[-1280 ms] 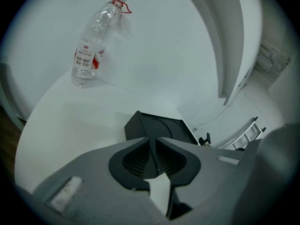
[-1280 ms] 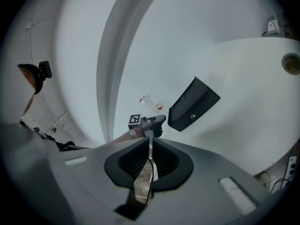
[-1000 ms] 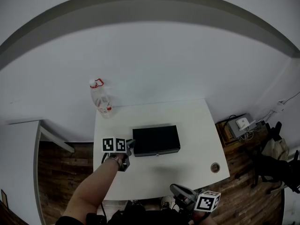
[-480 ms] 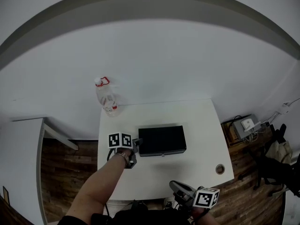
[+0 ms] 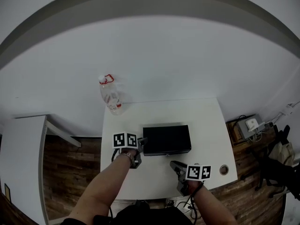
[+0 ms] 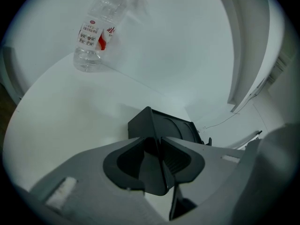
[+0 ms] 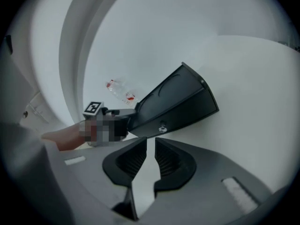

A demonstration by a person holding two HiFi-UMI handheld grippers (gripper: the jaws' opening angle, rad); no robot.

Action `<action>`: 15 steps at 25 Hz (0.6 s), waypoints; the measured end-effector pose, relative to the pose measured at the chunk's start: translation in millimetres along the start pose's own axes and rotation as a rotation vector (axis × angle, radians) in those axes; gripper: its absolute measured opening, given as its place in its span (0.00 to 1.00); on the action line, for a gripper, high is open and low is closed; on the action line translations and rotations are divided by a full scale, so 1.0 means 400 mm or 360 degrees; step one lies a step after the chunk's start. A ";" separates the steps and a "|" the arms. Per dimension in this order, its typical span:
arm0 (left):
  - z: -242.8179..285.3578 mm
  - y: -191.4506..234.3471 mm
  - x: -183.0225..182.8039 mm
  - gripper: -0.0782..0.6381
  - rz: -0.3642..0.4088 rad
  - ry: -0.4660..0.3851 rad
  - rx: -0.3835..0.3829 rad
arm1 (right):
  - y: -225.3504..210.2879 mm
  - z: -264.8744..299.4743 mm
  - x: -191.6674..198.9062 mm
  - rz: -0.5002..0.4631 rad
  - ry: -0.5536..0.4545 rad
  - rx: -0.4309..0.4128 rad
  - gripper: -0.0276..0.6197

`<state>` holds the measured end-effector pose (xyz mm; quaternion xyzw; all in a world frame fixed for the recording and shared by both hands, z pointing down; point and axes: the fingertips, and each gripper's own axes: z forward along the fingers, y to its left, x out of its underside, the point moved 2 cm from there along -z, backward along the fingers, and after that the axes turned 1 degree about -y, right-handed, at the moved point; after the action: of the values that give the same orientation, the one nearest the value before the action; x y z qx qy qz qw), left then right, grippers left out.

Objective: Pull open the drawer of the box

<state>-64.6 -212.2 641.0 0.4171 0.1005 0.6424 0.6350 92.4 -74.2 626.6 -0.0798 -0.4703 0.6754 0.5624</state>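
A flat black box [image 5: 166,139] lies in the middle of the white table [image 5: 206,121]. Its drawer front with a small knob [image 7: 162,128] faces me and looks closed. My left gripper [image 5: 142,143] is at the box's left end. In the left gripper view its jaws [image 6: 161,142] are opening, with the box's corner [image 6: 150,121] between them and no clear press. My right gripper [image 5: 174,164] hovers in front of the box. Its jaws [image 7: 151,144] are opening, a narrow gap with nothing in it, and point at the knob from a short way off.
A clear plastic bottle [image 5: 110,97] with a red cap ring stands at the table's back left corner. A round cable hole [image 5: 224,169] sits near the front right corner. A white desk [image 5: 18,144] is to the left, and gear [image 5: 251,125] lies on the wood floor to the right.
My right gripper has risen from below the table's front edge to just in front of the box. The left gripper has stayed at the box's left end.
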 end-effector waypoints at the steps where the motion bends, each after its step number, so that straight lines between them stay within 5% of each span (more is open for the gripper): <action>1: 0.000 0.000 0.000 0.28 -0.0007 -0.0002 0.0003 | -0.011 0.017 -0.010 -0.0005 0.0016 0.0028 0.14; 15: 0.000 0.001 0.003 0.28 -0.0068 -0.0050 0.0038 | -0.064 0.147 -0.025 -0.0028 0.0184 0.0231 0.21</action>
<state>-64.6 -211.4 641.8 0.4324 0.1069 0.6209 0.6451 76.1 -116.5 672.9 -0.0737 -0.3874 0.6970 0.5989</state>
